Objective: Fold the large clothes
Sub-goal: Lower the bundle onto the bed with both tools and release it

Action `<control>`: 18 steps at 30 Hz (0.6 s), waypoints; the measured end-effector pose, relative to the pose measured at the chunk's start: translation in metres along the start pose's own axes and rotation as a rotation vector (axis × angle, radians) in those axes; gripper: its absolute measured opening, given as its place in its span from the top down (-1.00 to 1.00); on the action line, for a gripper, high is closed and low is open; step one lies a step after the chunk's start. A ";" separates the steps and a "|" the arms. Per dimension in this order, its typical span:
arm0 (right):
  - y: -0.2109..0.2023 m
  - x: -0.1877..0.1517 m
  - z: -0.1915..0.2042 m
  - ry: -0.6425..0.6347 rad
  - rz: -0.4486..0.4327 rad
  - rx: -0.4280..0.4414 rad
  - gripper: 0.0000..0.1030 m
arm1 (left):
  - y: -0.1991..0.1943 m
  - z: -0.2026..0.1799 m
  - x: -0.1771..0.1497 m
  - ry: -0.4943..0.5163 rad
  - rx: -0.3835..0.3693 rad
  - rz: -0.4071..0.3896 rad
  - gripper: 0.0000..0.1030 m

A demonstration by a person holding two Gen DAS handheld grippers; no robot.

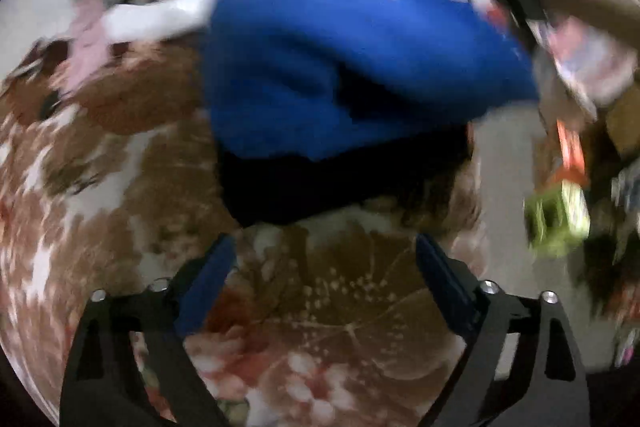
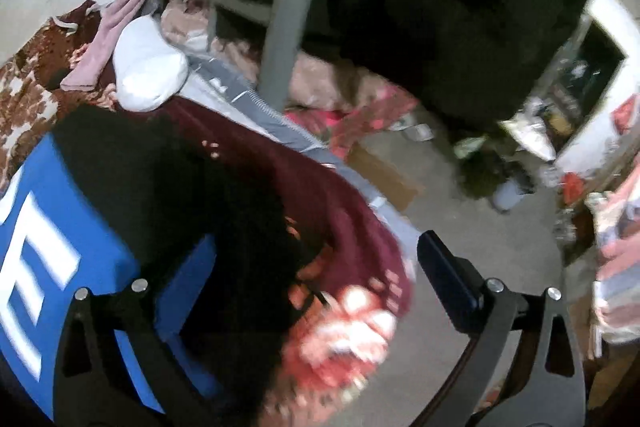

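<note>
A blue garment with white lettering (image 1: 352,67) lies bunched on a floral bedspread (image 1: 320,327), with a black part (image 1: 320,187) under its near edge. My left gripper (image 1: 324,267) is open and empty, just short of the black part. In the right wrist view the same blue garment (image 2: 92,227) and black fabric (image 2: 208,187) lie at the left. My right gripper (image 2: 316,259) is open, with its left finger over the blue and black cloth and its right finger over the floor.
A white pillow (image 2: 148,75) and pink cloth (image 2: 112,27) lie at the bed's far end. A grey post (image 2: 296,3) stands beyond the bed. The floor (image 2: 480,227) at the right holds a cardboard piece (image 2: 384,175) and clutter. The left view is motion-blurred.
</note>
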State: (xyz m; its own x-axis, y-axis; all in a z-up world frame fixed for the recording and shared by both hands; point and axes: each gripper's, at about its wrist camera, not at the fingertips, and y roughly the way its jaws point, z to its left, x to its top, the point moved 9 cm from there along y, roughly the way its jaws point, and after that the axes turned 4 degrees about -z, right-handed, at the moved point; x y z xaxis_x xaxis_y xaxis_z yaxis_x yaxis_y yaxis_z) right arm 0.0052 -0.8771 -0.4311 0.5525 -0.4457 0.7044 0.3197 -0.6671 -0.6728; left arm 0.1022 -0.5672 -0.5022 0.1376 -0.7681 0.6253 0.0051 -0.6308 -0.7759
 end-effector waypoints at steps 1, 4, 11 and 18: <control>-0.021 -0.004 0.004 -0.004 -0.021 0.020 -0.90 | -0.017 0.007 0.014 -0.059 0.006 -0.052 -0.90; -0.075 -0.029 0.026 0.021 -0.059 0.074 -0.90 | -0.047 0.031 0.057 -0.203 0.072 -0.200 -0.89; -0.064 -0.153 0.050 0.028 0.169 -0.026 -0.90 | 0.041 0.053 0.068 -0.126 0.237 -0.054 -0.92; -0.137 -0.199 0.011 0.106 0.293 -0.102 -0.90 | 0.038 0.046 -0.027 0.008 0.308 0.226 -0.89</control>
State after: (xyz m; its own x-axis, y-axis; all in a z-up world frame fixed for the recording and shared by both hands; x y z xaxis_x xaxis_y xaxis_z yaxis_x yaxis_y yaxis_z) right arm -0.1404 -0.6907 -0.4819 0.5244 -0.6839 0.5072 0.0770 -0.5551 -0.8282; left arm 0.1439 -0.5655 -0.5519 0.1613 -0.8857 0.4354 0.2732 -0.3839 -0.8820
